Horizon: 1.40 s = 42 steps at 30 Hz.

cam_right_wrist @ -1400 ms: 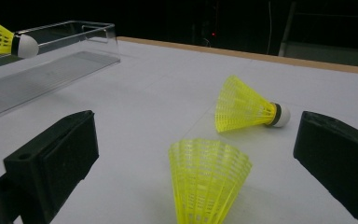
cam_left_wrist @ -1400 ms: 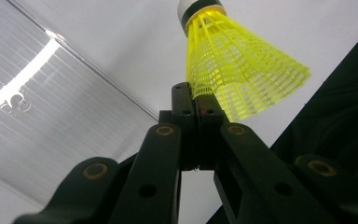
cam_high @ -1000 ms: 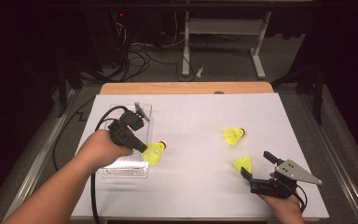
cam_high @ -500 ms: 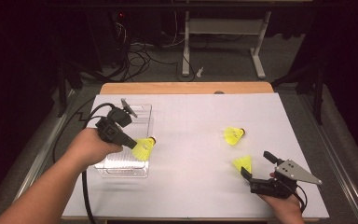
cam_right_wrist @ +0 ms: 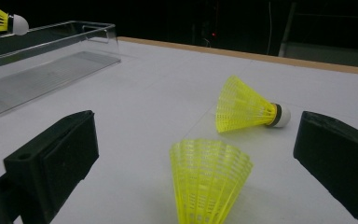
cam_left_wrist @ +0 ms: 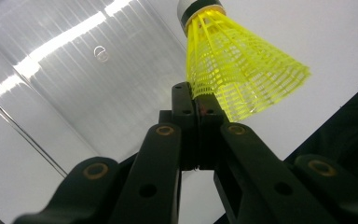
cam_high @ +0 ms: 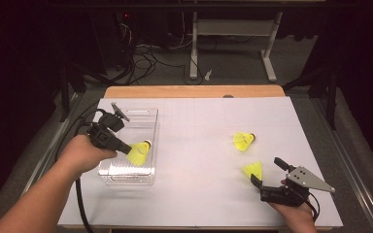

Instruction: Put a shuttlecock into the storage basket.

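Left hand-held gripper (cam_high: 126, 147) grips yellow shuttlecock (cam_high: 140, 152) over clear box (cam_high: 148, 127).

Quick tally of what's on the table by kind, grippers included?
Yellow shuttlecocks: 3, one held, one lying on its side, one standing on its cork end
Clear plastic bin: 1
Hand-held grippers: 2, left, right
Total: 6

The clear bin (cam_high: 128, 175) stands open-topped, its walls barring any level approach. Right of the clear bin, bare white table (cam_high: 199, 145) runs to two yellow shuttlecocks (cam_high: 243, 141), the only obstacles.
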Each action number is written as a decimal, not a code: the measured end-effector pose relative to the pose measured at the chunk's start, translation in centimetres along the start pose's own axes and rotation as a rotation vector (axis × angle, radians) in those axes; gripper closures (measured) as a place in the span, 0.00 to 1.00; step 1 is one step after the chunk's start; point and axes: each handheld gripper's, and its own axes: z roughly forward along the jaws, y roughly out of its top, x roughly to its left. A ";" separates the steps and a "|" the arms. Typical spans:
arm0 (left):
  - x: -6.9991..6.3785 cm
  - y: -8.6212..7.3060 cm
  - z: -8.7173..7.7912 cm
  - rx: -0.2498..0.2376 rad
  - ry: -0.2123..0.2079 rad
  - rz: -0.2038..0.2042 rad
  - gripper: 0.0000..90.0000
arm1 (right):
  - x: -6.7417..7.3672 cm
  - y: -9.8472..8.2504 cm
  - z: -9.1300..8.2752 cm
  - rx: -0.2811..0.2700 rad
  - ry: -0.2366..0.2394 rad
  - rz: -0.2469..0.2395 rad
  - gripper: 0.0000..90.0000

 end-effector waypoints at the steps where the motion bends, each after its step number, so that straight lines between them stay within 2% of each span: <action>1: 0.3 -0.2 0.1 0.006 0.005 -0.007 0.99 | 0.0 0.0 0.0 0.000 0.000 -0.001 0.01; 6: 1.6 -0.9 -0.1 -0.002 0.008 -0.044 0.99 | -0.1 -0.1 0.1 0.006 -0.003 0.009 0.01; 9: 2.1 -1.2 -0.3 0.000 0.007 -0.083 0.99 | 0.0 -0.1 0.1 0.003 -0.003 0.003 0.01; 10: 2.4 -1.3 -0.2 -0.015 0.013 -0.066 0.99 | 0.0 -0.1 0.1 0.002 -0.002 0.003 0.01; 13: 3.1 -1.5 -0.2 -0.035 0.009 -0.057 0.99 | 0.0 -0.1 0.2 0.007 -0.002 0.003 0.01; 17: 3.5 -1.6 -0.2 -0.024 0.009 -0.097 0.99 | -0.1 -0.1 0.1 0.005 -0.005 0.004 0.01; 30: 4.8 -1.9 -0.3 -0.017 0.032 -0.147 0.99 | -0.1 -0.1 -0.1 -0.001 -0.005 0.008 0.01; 36: 5.3 -2.1 -0.6 -0.021 0.044 -0.165 0.99 | -0.1 0.0 -0.1 -0.001 -0.005 0.008 0.01; 42: 5.4 -1.7 -0.8 -0.022 0.051 -0.165 0.99 | -0.1 0.0 0.0 0.000 -0.006 0.007 0.01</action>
